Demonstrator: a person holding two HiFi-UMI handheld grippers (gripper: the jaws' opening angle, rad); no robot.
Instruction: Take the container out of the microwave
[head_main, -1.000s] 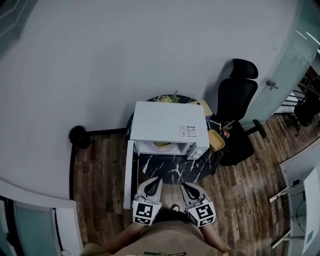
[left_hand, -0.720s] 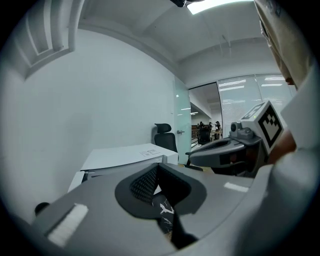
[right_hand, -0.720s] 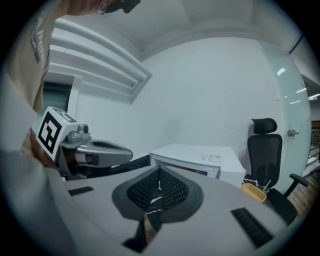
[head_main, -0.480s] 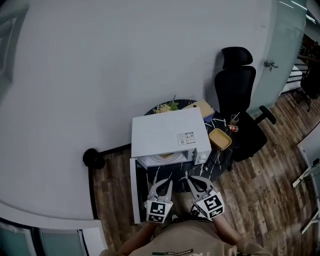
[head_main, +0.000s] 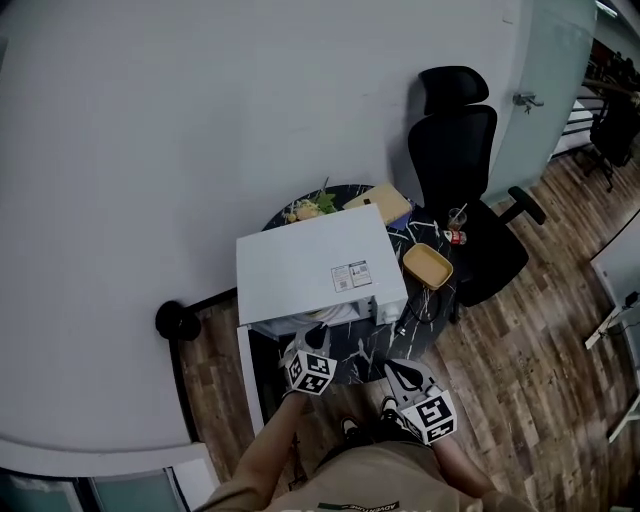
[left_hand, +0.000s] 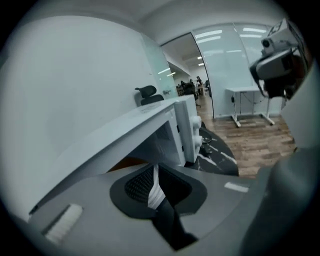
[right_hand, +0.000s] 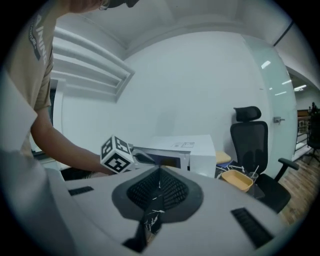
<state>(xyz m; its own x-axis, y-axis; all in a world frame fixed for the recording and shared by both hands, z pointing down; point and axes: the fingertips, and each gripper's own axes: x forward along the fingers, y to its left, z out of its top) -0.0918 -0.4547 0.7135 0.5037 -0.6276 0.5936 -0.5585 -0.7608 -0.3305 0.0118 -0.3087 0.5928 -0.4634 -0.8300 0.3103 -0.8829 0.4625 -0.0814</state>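
Note:
The white microwave (head_main: 315, 265) stands on a small round black table (head_main: 385, 330), its door (head_main: 246, 375) swung open to the left. Only a pale yellowish edge of the container (head_main: 318, 315) shows inside the cavity; the roof hides the rest. My left gripper (head_main: 303, 345) is shut, empty, and right at the cavity's mouth. In the left gripper view its tips (left_hand: 156, 172) point under the microwave's (left_hand: 150, 135) top, with an orange patch of container (left_hand: 125, 163) behind. My right gripper (head_main: 397, 372) is shut, empty, and held back in front of the table; its own view shows its jaws (right_hand: 160, 175) closed.
A yellow tray (head_main: 427, 265) sits on the table right of the microwave, with greens (head_main: 308, 208) and a tan box (head_main: 378, 202) behind. A black office chair (head_main: 462, 175) stands at the right. A grey wall backs everything. Wood floor lies around the table.
My left gripper has reached forward from beside the right one to the microwave's opening. The right gripper has stayed back. The head view has shifted.

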